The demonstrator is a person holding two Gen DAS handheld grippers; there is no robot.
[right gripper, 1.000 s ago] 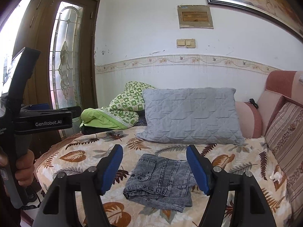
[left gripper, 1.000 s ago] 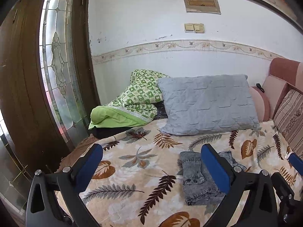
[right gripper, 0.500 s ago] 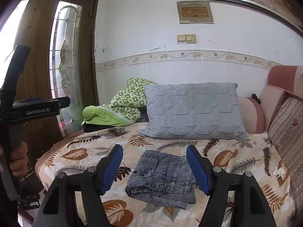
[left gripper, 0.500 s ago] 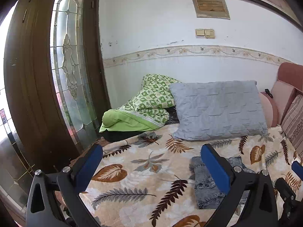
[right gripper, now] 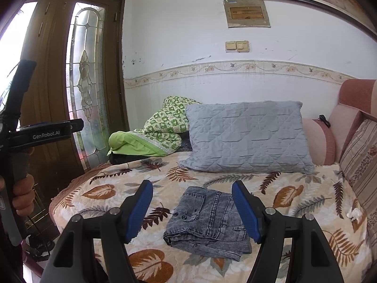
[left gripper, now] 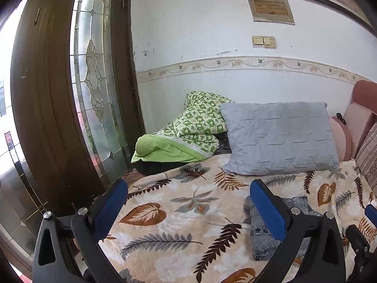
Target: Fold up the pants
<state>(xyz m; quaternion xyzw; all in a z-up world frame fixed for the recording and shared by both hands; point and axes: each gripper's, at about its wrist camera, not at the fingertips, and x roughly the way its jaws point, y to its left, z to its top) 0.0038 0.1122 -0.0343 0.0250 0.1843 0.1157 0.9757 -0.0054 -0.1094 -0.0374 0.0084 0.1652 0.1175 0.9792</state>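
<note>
The grey denim pants (right gripper: 207,221) lie folded in a compact rectangle on the leaf-print bedspread (right gripper: 99,188). In the left wrist view the pants (left gripper: 261,238) show at the lower right, partly behind my right-hand finger. My right gripper (right gripper: 192,188) is open and empty, held back from the bed with the pants seen between its blue pads. My left gripper (left gripper: 188,188) is open and empty, off to the left of the pants above the bedspread (left gripper: 165,214). The left tool's body (right gripper: 44,133) shows at the left edge of the right wrist view.
A grey quilted pillow (right gripper: 245,139) leans at the head of the bed beside a green patterned quilt (right gripper: 155,134). A pink sofa arm (right gripper: 339,122) and a striped cushion (right gripper: 360,155) lie to the right. A wooden door with leaded glass (left gripper: 92,94) stands at the left.
Both grippers have drawn back from the bed, the left one also shifting left, so the pants look smaller and farther off. The pants have not moved. Both grippers stay open.
</note>
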